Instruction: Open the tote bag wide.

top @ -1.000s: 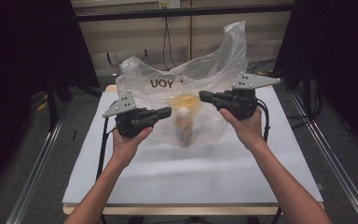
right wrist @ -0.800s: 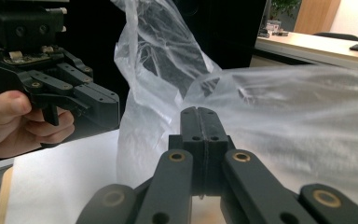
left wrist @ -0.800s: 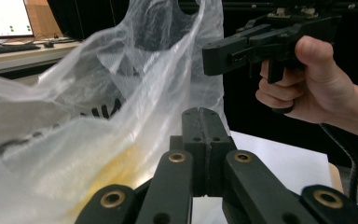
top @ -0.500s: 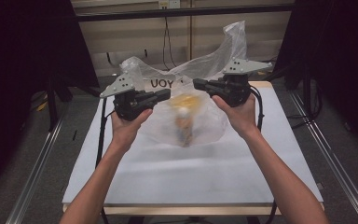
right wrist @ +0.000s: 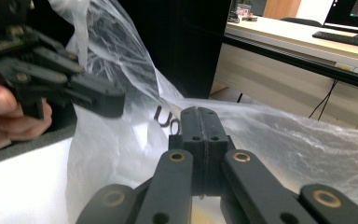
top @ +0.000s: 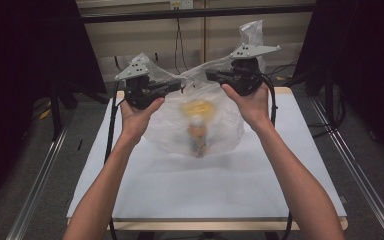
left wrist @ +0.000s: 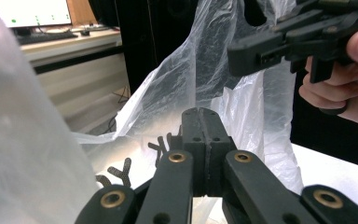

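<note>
Held above the white tabletop (top: 230, 190): 1 clear plastic bag (top: 215, 127) with 1 bottle (top: 198, 137) inside, 2 tongs, left tongs (top: 177, 86) and right tongs (top: 211, 75), each clenched on its rim.

Printing on the clear plastic bag (right wrist: 279, 140): dark letters, of which "UO" could be read in the right gripper view, just left of the shut jaws.
Same printing, left gripper view: on the bag (left wrist: 200, 79) the strokes showed reversed through the film, a "Y" shape legible beside the jaws, the rest cut off.
High view: the lettering on the bag (top: 220, 125) was too blurred to read.
Monitor screen (left wrist: 30, 11): marks too small to read.
</note>
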Available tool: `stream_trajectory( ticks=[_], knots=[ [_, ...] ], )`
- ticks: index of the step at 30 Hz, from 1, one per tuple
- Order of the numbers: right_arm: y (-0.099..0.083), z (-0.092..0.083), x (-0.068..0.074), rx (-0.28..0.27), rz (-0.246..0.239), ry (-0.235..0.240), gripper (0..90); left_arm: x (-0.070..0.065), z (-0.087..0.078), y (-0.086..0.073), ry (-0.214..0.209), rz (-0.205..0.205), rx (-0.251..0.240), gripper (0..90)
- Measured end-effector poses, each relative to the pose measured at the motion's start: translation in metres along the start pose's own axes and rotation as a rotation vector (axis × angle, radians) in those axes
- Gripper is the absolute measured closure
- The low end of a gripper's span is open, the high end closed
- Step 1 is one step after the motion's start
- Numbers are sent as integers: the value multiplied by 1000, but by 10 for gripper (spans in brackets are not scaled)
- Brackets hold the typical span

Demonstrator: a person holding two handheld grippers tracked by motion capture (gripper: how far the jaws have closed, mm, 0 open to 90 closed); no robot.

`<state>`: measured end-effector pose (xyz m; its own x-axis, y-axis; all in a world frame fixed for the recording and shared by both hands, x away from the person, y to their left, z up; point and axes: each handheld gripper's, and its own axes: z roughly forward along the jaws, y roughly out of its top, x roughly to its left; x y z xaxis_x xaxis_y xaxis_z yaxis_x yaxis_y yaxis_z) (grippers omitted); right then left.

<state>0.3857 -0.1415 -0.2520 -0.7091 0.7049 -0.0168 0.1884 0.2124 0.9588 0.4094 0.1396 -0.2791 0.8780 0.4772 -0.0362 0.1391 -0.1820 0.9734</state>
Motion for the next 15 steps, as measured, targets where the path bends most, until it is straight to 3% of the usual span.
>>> stream_trajectory(
  ticks=[6, 9, 15],
  knots=[
    [2, 12, -3, 35, 4, -24, 900, 2, 12, -5, 3, -10, 27, 900],
    [-5, 23, -5, 88, 12, -43, 900, 1, 20, -9, -4, -10, 49, 900],
    [-25, 36, -11, 126, 27, -48, 900, -2, 33, -20, -24, -15, 86, 900]
  ],
)
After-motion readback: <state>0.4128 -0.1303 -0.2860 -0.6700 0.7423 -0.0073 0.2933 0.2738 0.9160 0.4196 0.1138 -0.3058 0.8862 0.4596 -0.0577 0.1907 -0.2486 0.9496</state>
